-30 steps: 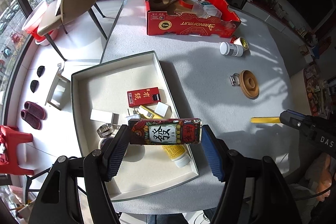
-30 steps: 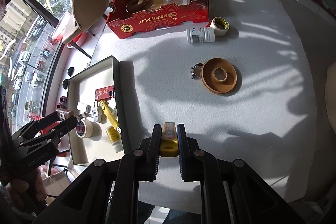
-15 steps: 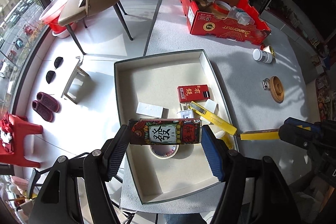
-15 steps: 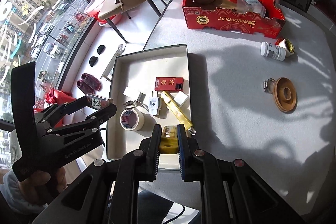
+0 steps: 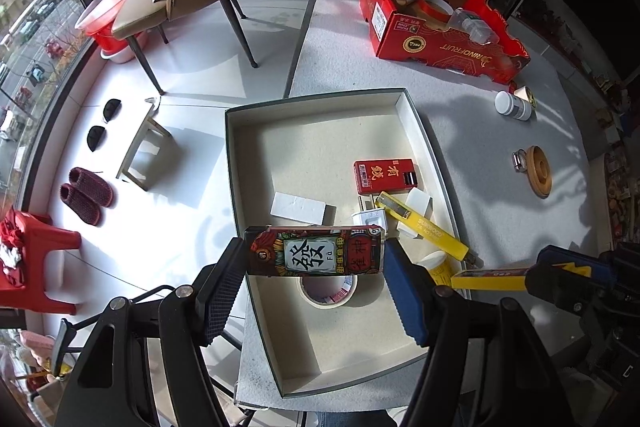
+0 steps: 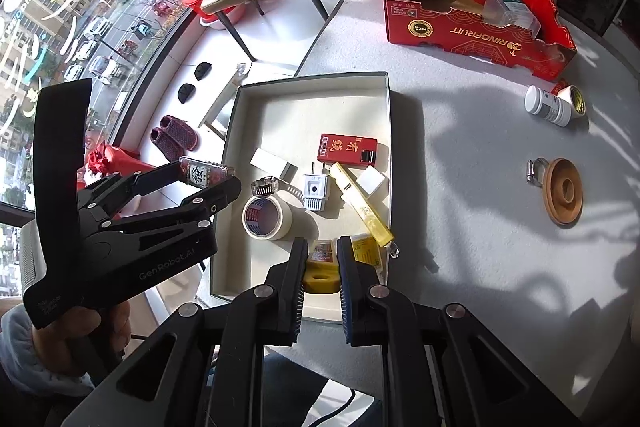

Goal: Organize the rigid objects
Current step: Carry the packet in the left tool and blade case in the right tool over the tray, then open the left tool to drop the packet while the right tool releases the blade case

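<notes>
The left gripper point(image 5: 314, 257) is clamped end to end on a printed card box point(image 5: 315, 250), which hangs above the near-left part of the grey tray point(image 5: 320, 97), with a roll of tape point(image 5: 329, 290) right below it. The right gripper point(image 6: 322, 263) is closed tight on a yellow box point(image 6: 321, 265), poised over the tray's near edge at about 6 o'clock in its own view.

The tray already holds a red box point(image 6: 347, 150), a white plug point(image 6: 315, 191), a yellow knife point(image 6: 362, 205), a hose clamp point(image 6: 264, 186) and 2 white blocks. A white bottle point(image 6: 547, 105) and a wooden disc point(image 6: 563, 191) lie on the table at 2 to 3 o'clock, well apart from the tray.

Likely risks:
1. Released here, the card box would land on the tape roll and tip, perhaps over the tray's left wall, which sits at the table edge.
2. The yellow box hangs at the rim; dropped there, it could catch the wall and fall outside.
3. Both grippers work the same near corner, so they could knock each other.
</notes>
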A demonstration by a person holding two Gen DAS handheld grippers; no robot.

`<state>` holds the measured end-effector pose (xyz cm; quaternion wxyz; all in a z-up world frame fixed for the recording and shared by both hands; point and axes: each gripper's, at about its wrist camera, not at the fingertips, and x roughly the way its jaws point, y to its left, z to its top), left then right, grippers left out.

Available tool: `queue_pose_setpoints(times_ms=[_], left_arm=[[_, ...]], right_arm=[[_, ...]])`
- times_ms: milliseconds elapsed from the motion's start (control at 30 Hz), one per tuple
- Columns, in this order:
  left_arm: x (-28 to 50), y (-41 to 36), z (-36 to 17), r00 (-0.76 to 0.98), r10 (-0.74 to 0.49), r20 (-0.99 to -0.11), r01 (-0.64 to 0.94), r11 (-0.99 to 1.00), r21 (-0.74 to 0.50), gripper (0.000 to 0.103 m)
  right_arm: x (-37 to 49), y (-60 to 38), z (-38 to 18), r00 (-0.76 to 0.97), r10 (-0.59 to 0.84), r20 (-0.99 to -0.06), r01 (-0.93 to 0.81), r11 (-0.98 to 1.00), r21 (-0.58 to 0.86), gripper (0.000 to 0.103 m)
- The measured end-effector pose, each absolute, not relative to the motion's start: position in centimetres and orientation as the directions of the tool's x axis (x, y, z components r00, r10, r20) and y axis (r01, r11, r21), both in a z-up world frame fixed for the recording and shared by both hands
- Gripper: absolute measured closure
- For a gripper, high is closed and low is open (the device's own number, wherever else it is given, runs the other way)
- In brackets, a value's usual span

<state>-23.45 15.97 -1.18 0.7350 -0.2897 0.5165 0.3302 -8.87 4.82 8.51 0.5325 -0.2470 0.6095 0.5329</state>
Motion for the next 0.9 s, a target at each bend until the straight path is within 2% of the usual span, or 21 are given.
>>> queue_pose_setpoints(times_ms=[900], left_arm=[[-22.2, 17.4, -3.0, 0.217, 0.163, -0.962, -0.784, 0.616, -0.072, 0.031]], right_arm=[[-12.4, 6.8, 5.8, -0.440, 0.125, -0.889, -0.871, 0.184, 0.456, 0.087]])
